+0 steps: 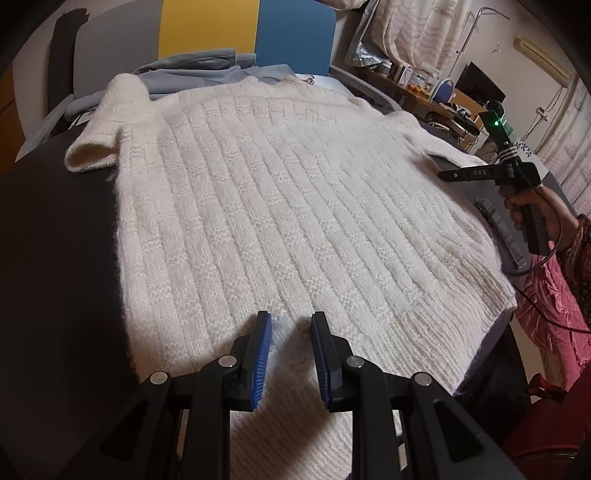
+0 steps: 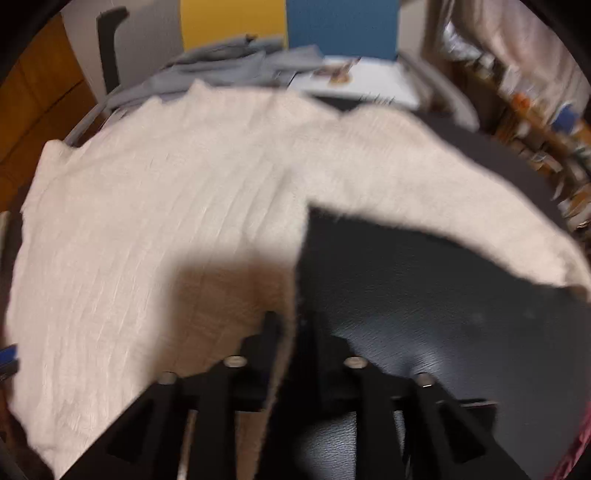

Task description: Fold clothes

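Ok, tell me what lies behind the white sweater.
Behind the white sweater lies a pile of grey-blue clothes, then yellow and blue panels. Whatever the sweater covers stays hidden.

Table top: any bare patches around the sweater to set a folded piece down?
Bare black table in the pocket between the sweater body's right edge and its outstretched sleeve, just ahead of the right gripper. Another bare strip lies left of the sweater's body. The far end is crowded with grey-blue clothes.
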